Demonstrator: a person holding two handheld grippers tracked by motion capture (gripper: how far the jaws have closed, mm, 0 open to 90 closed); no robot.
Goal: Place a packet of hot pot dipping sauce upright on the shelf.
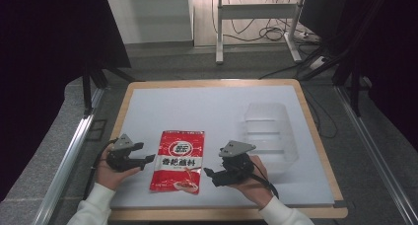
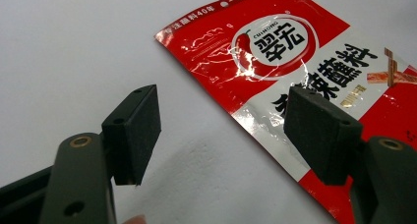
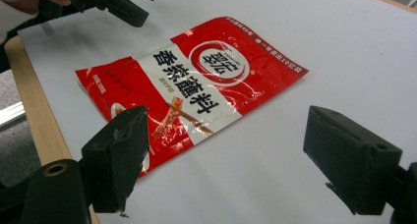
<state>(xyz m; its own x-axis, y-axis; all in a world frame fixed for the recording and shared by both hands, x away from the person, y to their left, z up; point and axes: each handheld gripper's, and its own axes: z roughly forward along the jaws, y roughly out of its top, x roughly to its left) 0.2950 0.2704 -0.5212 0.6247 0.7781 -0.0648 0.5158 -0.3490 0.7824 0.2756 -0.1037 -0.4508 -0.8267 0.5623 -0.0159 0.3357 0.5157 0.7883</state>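
Approach step, nothing gripped yet. The red seasoning packet (image 1: 178, 161) lies flat on the white worktop (image 1: 212, 111), lower centre of the high view, between my two claws. My left claw (image 1: 143, 153) sits just off the packet's left edge, jaws spread and empty; in the left gripper view the packet (image 2: 295, 71) fills the upper right, one jaw over its edge. My right claw (image 1: 209, 174) is at the packet's lower right, also spread and empty. A clear plastic bin (image 1: 270, 133) stands at centre right, apart from the packet. Judgement: next move needs one jaw slid under a packet edge, since it lies flat and glossy.
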